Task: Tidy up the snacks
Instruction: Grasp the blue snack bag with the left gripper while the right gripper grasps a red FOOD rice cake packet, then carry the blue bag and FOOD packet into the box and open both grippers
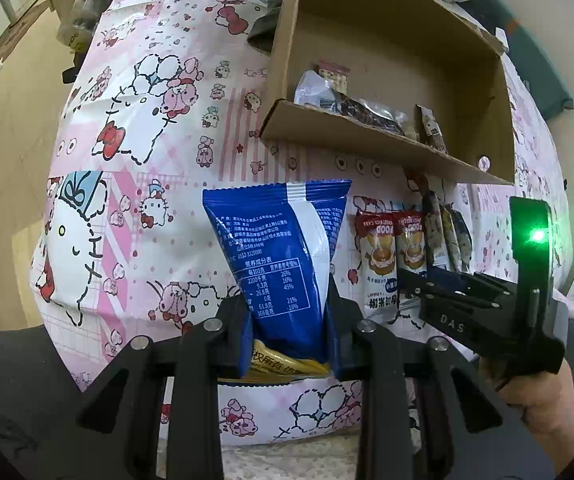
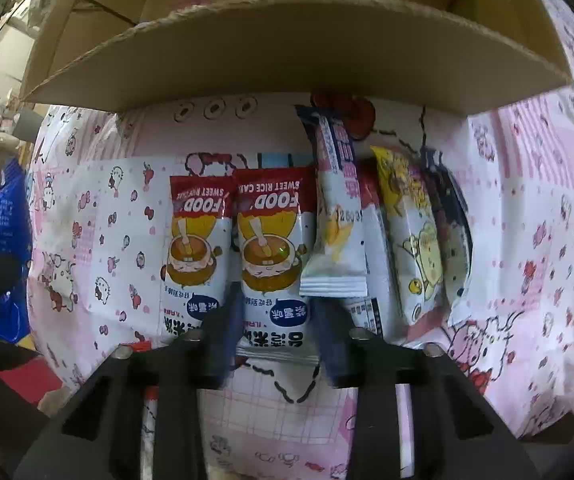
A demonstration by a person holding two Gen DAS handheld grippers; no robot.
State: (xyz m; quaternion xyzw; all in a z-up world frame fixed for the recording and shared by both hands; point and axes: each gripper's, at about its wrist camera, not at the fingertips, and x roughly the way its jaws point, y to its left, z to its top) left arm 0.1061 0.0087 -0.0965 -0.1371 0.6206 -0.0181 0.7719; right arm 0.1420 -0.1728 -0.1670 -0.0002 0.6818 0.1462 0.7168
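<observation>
A table covered by a pink cartoon-print cloth [image 1: 159, 128] carries a cardboard box [image 1: 367, 136] and, just before it, a row of snack packets [image 2: 271, 248].

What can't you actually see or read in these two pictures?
- Left wrist view: the cardboard box front wall hides most snacks inside.
- Left wrist view: the blue packet covers a yellow packet behind it.
- Right wrist view: the right gripper fingers hide the rice cake packet bottom edge.
</observation>
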